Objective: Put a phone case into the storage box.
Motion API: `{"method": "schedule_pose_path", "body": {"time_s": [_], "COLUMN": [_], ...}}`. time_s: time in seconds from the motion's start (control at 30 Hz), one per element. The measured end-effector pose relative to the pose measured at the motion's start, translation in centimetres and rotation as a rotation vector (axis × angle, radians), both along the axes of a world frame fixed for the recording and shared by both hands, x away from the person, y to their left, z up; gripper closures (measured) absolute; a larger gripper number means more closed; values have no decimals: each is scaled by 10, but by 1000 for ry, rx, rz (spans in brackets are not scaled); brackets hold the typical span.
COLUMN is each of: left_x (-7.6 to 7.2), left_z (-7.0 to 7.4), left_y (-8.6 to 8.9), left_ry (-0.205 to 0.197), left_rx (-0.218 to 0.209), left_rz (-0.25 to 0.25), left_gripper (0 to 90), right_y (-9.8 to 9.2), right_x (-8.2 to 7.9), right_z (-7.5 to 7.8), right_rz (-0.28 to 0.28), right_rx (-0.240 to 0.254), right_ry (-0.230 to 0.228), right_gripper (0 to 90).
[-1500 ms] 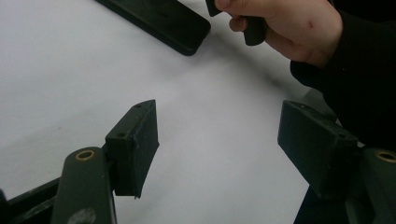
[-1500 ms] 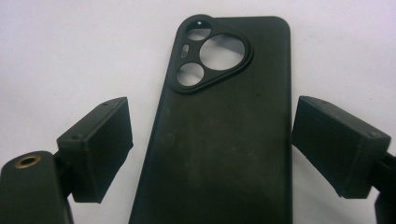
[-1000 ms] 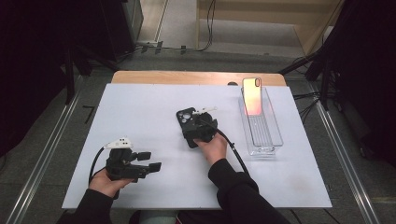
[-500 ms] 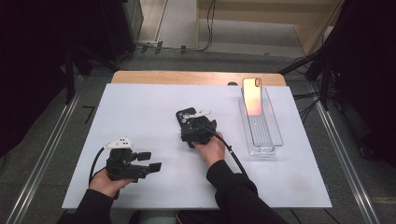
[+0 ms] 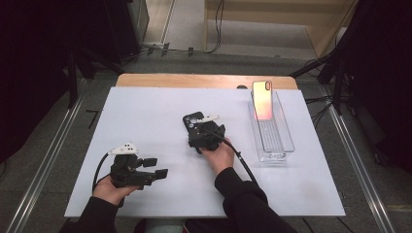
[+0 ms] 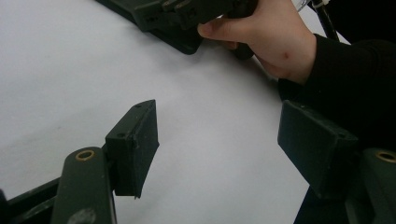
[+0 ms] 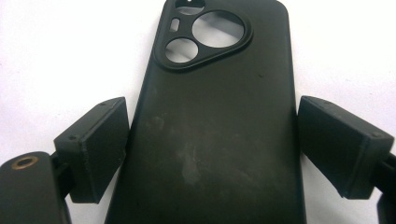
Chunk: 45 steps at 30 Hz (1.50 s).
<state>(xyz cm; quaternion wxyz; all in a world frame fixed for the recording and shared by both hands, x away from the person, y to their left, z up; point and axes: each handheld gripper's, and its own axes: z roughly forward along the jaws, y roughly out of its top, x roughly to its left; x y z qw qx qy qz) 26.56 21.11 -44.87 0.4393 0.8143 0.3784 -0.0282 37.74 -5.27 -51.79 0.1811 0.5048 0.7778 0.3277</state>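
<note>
Right gripper view: the right hand-held gripper (image 7: 212,149) straddles a black phone case (image 7: 210,140) lying flat on the white worktop (image 5: 145,111), jaws wide, left pad touching, right one just clear. No grip or lift yet. Left hand-held gripper (image 5: 158,167) rests open, empty.

Black sleeves (image 5: 245,204); black grippers, brass screws, trailing black cables (image 5: 241,159).

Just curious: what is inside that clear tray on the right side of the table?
A phone with a shiny rose back leans inside the clear tray, at its far end. The tray's near part looks empty; the phone hides whatever is behind it.
</note>
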Motion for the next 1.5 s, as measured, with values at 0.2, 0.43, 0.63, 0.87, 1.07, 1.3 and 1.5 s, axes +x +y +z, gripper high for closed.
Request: {"method": "schedule_pose_path", "body": {"time_s": [0.2, 0.43, 0.63, 0.87, 1.07, 1.3, 1.5], "left_x": [0, 1, 1, 2, 5, 6, 7], "left_z": [0, -1, 0, 0, 1, 6, 11], "left_y": [0, 0, 0, -2, -5, -13, -21], "left_ry": [1, 6, 5, 5, 15, 6, -46], "left_rx": [-4, -8, -8, -7, -11, -30, -35], "left_rz": [3, 7, 7, 4, 15, 27, 40], "left_gripper": [296, 296, 296, 296, 300, 300, 296], "right_y": [-3, -8, -16, -29, -42, -58, -75], "right_x": [0, 1, -1, -7, -15, -30, -44], "right_z": [1, 9, 22, 41, 56, 69, 74], "right_rz": [11, 16, 38, 54, 74, 104, 117], "right_rx": [7, 54, 86, 142, 208, 276, 322], "right_ry": [-1, 6, 3, 0, 18, 29, 31], "right_gripper": [114, 120, 124, 127, 127, 127, 127]}}
